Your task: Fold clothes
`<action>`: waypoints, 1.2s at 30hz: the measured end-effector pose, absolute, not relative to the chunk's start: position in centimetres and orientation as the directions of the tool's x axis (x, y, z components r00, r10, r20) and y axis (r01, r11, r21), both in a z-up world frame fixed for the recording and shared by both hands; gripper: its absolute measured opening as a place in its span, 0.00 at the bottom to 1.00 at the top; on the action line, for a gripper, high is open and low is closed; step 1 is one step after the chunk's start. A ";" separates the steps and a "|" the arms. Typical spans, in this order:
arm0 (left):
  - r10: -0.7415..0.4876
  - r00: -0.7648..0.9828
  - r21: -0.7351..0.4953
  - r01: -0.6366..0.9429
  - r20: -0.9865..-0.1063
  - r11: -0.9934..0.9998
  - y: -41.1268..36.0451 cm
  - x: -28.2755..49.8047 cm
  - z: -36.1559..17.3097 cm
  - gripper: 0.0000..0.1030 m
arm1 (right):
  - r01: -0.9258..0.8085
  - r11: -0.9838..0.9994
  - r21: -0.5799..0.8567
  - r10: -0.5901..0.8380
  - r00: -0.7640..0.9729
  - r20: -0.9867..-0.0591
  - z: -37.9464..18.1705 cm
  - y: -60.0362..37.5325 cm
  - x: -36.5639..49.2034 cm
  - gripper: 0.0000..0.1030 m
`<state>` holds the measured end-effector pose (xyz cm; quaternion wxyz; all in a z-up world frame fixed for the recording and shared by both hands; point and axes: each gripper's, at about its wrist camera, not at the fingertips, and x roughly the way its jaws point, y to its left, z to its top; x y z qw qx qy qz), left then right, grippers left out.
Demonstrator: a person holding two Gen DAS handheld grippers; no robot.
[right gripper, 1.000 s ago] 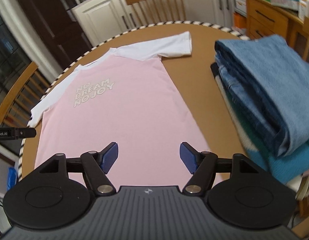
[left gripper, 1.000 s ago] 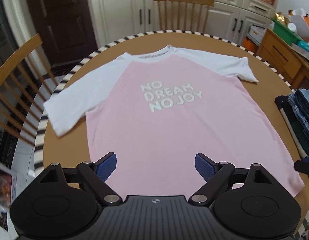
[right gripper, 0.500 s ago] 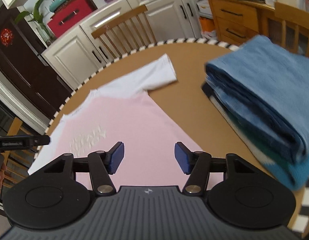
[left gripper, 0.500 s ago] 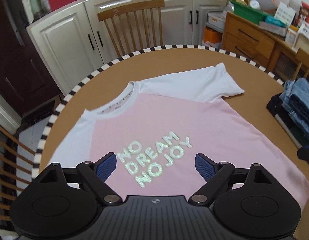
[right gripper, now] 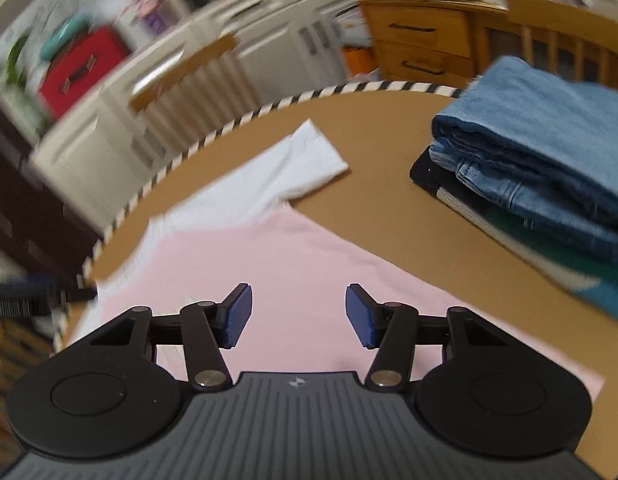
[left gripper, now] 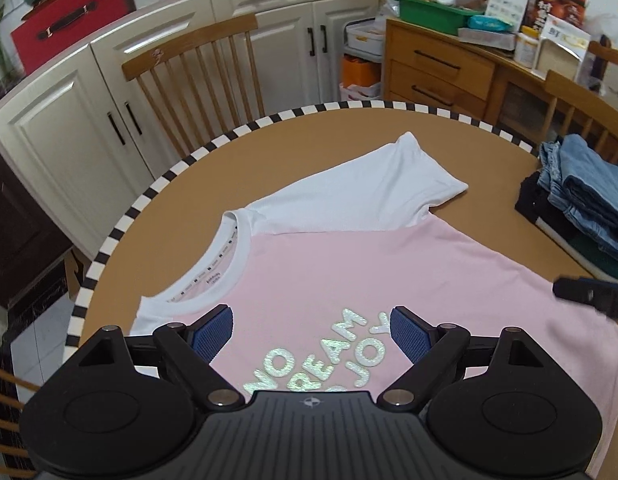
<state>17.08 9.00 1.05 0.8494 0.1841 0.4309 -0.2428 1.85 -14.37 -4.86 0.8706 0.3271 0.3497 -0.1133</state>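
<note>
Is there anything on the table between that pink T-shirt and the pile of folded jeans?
Nothing: only bare brown tabletop separates the pink T-shirt from the folded jeans, shown clearest in the right wrist view.

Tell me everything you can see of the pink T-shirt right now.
The T-shirt lies spread flat, front up, on the round table. Pink body, white raglan sleeves, white ribbed collar, pale raised lettering; it looks like soft knit. It is unfolded and nothing grips it: both grippers hang open above it. The folded stack beside it lies apart.
</note>
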 end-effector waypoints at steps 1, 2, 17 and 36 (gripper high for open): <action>-0.264 0.507 0.101 0.582 -0.821 0.807 9.2 17.3 1.1 0.85 | 0.444 0.715 0.540 0.042 0.744 -0.667 -5.0 -14.7 2.2 0.47; -0.268 0.505 0.101 0.589 -0.820 0.802 9.3 17.4 1.2 0.85 | 0.460 0.684 0.566 0.044 0.748 -0.662 -5.2 -15.1 2.7 0.44; -0.387 0.388 0.040 0.747 -0.836 0.664 7.0 26.5 -2.4 0.85 | 0.668 0.153 0.729 -0.060 0.742 -0.667 -13.4 -21.7 12.8 0.41; -0.432 0.274 -0.016 0.830 -0.859 0.557 4.0 34.0 -5.7 0.85 | 0.740 0.251 0.624 -0.129 0.664 -0.736 -17.0 -21.5 21.3 0.04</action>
